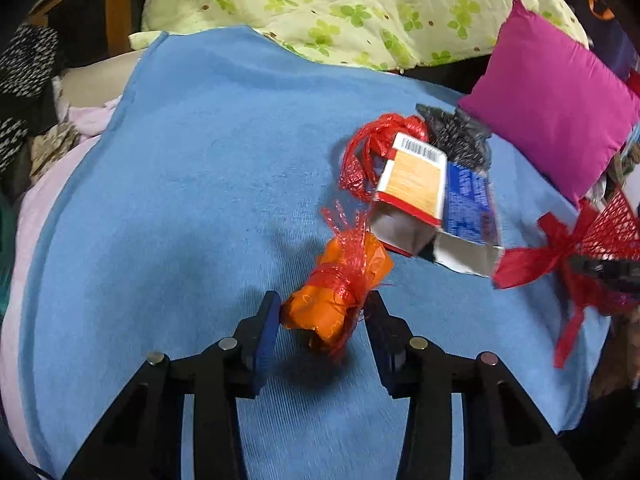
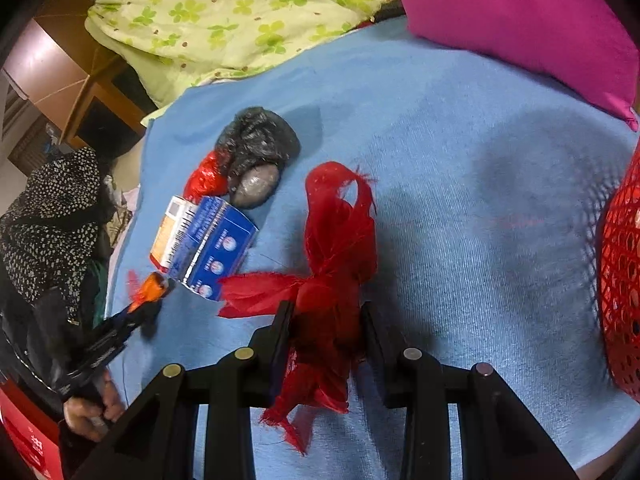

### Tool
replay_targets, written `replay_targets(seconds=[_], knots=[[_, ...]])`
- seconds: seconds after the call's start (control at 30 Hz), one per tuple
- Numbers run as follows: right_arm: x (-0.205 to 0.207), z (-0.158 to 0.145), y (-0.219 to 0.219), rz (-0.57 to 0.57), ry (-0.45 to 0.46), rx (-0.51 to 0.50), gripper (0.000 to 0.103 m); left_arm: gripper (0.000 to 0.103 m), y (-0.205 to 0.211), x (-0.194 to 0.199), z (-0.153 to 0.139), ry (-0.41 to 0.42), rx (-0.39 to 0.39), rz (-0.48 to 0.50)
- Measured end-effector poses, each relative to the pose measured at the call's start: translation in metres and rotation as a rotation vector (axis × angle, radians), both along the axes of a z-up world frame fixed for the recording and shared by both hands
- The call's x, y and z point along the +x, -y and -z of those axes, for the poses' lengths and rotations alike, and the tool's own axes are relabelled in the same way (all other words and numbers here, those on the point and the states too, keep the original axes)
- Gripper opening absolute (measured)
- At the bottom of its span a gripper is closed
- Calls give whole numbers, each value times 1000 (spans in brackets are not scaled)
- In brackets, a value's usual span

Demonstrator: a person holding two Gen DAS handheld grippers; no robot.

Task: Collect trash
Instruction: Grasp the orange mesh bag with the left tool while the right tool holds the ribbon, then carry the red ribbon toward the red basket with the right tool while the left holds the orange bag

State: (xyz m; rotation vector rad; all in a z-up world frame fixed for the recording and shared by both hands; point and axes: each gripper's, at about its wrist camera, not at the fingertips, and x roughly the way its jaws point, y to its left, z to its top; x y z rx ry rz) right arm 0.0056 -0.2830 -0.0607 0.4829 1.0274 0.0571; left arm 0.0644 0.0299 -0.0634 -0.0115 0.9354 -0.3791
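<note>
Left claw (image 1: 324, 312): clamped on orange wad, pads pressing both sides; seen from right cam too, at far left w/ a hand on its handle.
Orange wad (image 1: 338, 284): crumpled orange plastic tied w/ red net, between left claw's fingers, just above blue towel; shadow under it.
Right claw (image 2: 326, 316): clenched on red mesh scrap, fingers close together w/ mesh bunched between.
Red mesh scrap (image 2: 336, 248): frayed red netting knotted in middle, loose ends spread fwd over towel and hanging back under the claw.
Carton (image 1: 416, 196): flattened box, orange/white face w/ barcode + blue side, lying on towel just beyond orange wad.
Red net bundle (image 1: 372, 148): on towel, touching carton's far end.
Black bag (image 2: 258, 140): crumpled dark plastic behind carton, grey lump beside it.
Red basket (image 2: 624, 280): mesh wall at right edge of right cam, near right claw.
Blue towel (image 1: 200, 160): spread over bed, carries all trash.
Pink cushion (image 1: 548, 96): far right corner of towel.
Green clover quilt (image 1: 320, 0): behind towel.
</note>
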Motion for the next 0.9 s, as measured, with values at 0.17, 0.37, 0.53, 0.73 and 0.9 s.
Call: replay_targets(seconds=[0.17, 0.37, 0.53, 0.73, 0.9], knots=[[0, 2, -1, -13, -14, 2, 37, 45, 6, -30, -25, 68, -29, -18], [-2, 1, 3, 20, -16, 37, 63, 45, 27, -65, -48, 173, -51, -18], [0, 3, 1, 39, -17, -38, 56, 45, 40, -76, -55, 218, -41, -26], [1, -1, -18, -21, 22, -146, 35, 45, 47, -79, -59, 263, 15, -71], [-12, -30, -24, -28, 161, -195, 34, 45, 51, -83, -63, 299, 72, -90]])
